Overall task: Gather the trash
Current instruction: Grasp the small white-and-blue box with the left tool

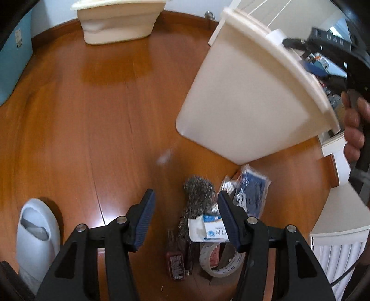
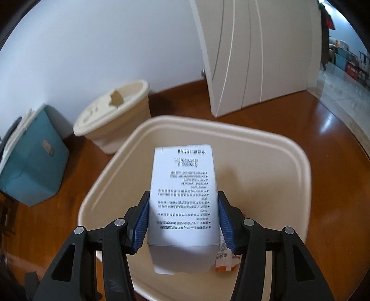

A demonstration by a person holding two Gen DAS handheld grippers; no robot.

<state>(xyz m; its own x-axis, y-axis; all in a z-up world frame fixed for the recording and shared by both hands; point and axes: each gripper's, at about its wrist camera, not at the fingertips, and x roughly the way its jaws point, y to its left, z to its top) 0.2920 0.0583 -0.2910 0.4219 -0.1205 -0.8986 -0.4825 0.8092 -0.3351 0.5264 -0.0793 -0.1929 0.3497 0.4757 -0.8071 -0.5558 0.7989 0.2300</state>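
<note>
My right gripper (image 2: 182, 208) is shut on a white printed box (image 2: 182, 192) and holds it over the open cream bin (image 2: 298, 176). An orange and white wrapper (image 2: 225, 262) lies inside the bin. In the left wrist view the same bin (image 1: 242, 97) stands on the wood floor with the right gripper (image 1: 323, 44) above its rim. My left gripper (image 1: 185, 203) is open and empty above a trash pile: a steel wool scourer (image 1: 196, 196), a blue packet (image 1: 251, 187), a small white and blue box (image 1: 207, 228), a tape roll (image 1: 219, 259) and a dark red packet (image 1: 175, 264).
A second cream bin with a lid (image 2: 113, 115) stands by the wall, also in the left wrist view (image 1: 120, 20). A teal box (image 2: 32, 159) sits at the left. A white door (image 2: 254, 58) is behind. A grey slipper (image 1: 38, 233) lies at lower left.
</note>
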